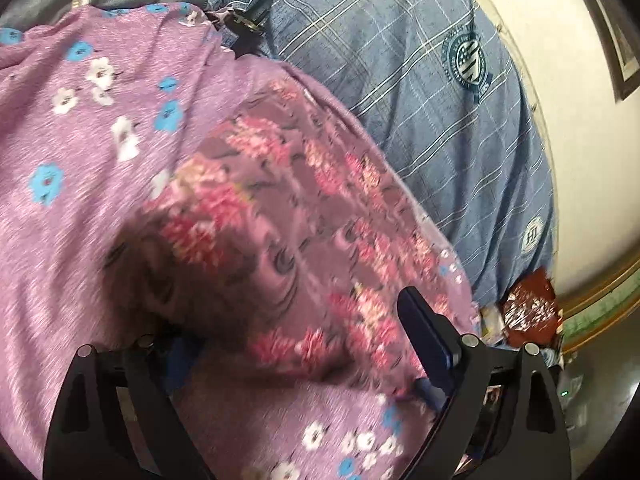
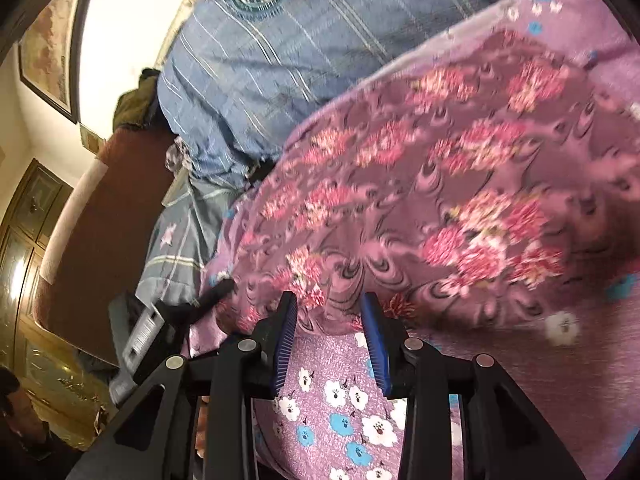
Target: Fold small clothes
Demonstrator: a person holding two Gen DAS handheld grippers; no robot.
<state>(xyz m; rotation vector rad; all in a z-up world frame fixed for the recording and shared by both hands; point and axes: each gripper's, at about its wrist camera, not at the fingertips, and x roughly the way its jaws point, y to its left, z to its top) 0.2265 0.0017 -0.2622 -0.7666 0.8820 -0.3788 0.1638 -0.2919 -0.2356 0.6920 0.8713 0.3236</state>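
Note:
A mauve garment printed with pink and red flowers lies bunched on a purple sheet that has blue and white flowers. My left gripper stands wide open under the garment's near edge. Its right finger shows bare, and cloth drapes over the left one. In the right wrist view the same garment fills the middle. My right gripper has its blue pads closed partway on a fold of the garment's near hem. The left gripper's black finger touches the hem further left.
A blue checked cover with round emblems lies beyond the garment, beside a cream wall. A red-brown packet sits at the bed's edge. A brown padded board, a wooden cabinet and a person are at the left.

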